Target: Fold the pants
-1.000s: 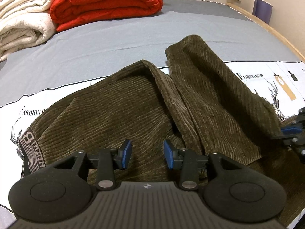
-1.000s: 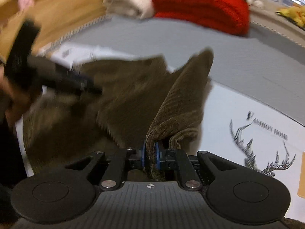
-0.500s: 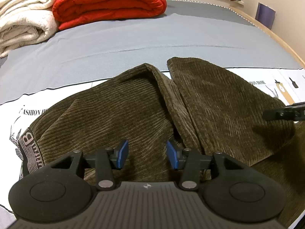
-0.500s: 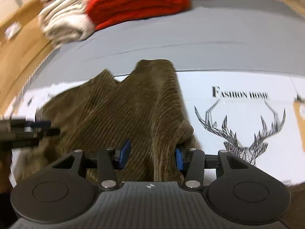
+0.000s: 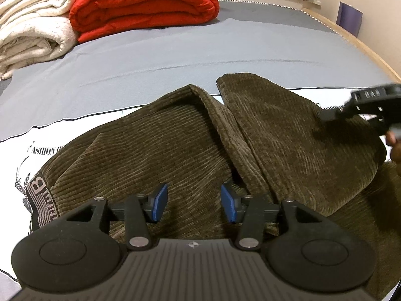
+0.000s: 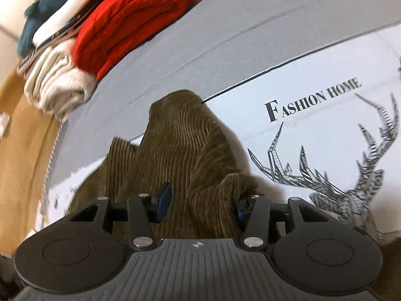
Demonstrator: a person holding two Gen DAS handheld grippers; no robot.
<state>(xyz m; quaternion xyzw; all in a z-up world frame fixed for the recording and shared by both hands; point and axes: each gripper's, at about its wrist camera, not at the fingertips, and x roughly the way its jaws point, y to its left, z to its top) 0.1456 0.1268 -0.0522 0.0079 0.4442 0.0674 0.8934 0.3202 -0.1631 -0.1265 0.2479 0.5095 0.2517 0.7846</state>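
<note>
Brown corduroy pants (image 5: 175, 145) lie on a white printed sheet (image 5: 22, 145), with one leg (image 5: 295, 135) folded back over the body. The lettered waistband (image 5: 37, 195) is at the left. My left gripper (image 5: 193, 203) is open and empty, low over the pants. My right gripper (image 6: 200, 200) is open over the folded leg (image 6: 185, 150), with cloth lying loose between the jaws; its body shows at the right edge of the left wrist view (image 5: 371, 105).
A folded red quilt (image 5: 142, 2) and cream blankets (image 5: 32, 32) sit at the back on the grey bed cover (image 5: 200, 50). The wooden bed edge (image 5: 351, 42) curves along the right. The sheet carries a deer print (image 6: 338, 165).
My right gripper opened and let go of the pant leg, which now lies flat over the pants. The right gripper then swung and tilted. The left gripper stayed open and nearly still.
</note>
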